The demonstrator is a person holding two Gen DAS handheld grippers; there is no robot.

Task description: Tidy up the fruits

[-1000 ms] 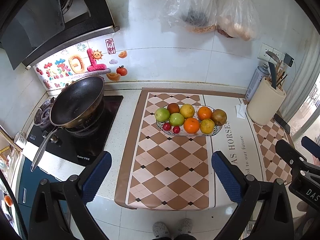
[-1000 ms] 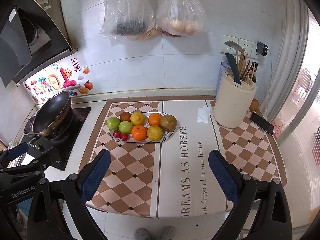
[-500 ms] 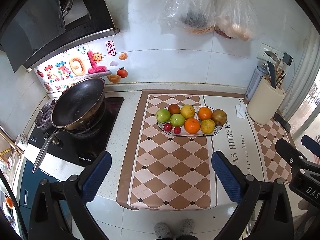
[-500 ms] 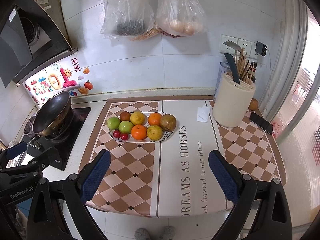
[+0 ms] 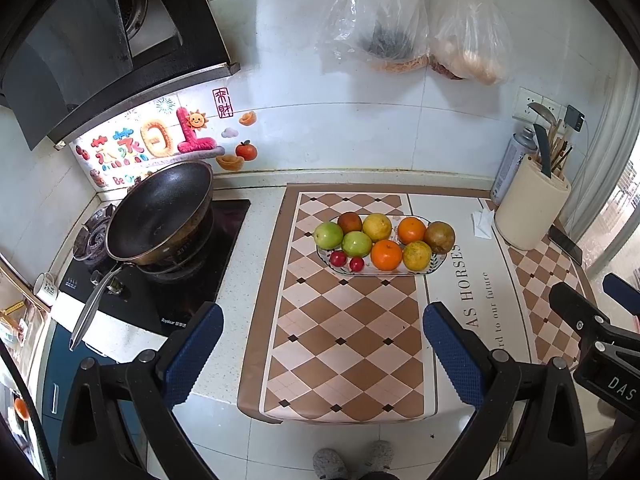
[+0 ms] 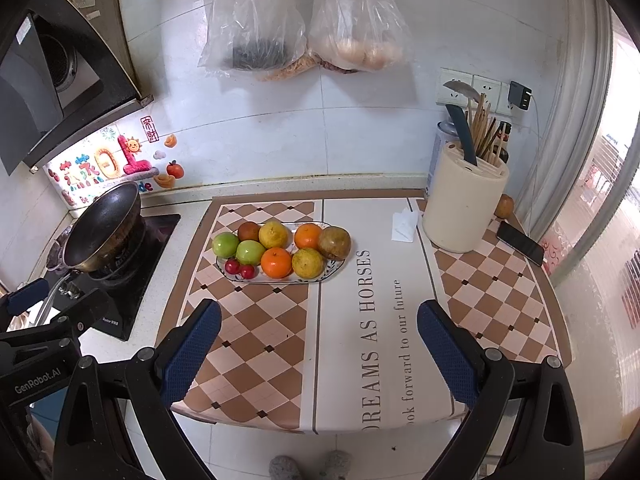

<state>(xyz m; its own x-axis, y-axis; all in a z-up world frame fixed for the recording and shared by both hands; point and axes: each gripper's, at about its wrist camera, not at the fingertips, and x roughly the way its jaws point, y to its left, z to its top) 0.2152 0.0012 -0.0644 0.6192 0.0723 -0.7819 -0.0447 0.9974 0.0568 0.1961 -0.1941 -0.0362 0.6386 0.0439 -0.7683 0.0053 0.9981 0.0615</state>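
Note:
An oval patterned plate (image 5: 435, 264) (image 6: 334, 270) sits on the checkered mat, filled with several fruits: two green apples (image 5: 329, 235) (image 6: 225, 244), oranges (image 5: 386, 255) (image 6: 276, 262), yellow citrus, a brown fruit (image 5: 439, 237) (image 6: 334, 243) and two small red fruits (image 5: 338, 258) (image 6: 232, 267). My left gripper (image 5: 320, 344) hangs open well in front of the plate, above the counter's front edge, with nothing between its fingers. My right gripper (image 6: 319, 344) is likewise open and empty, held back from the plate. Another orange-brown fruit (image 6: 505, 205) lies behind the utensil holder.
A black wok (image 5: 160, 210) rests on the stove (image 5: 160, 280) at the left. A cream utensil holder (image 6: 464, 200) with a knife, a spray can, a folded tissue (image 6: 403, 227) and a phone (image 6: 520, 243) stand at the right. Two plastic bags (image 6: 304, 20) hang on the wall.
Both grippers have drifted slightly backward from the counter; the view has shifted a little. Nothing was taken hold of or moved.

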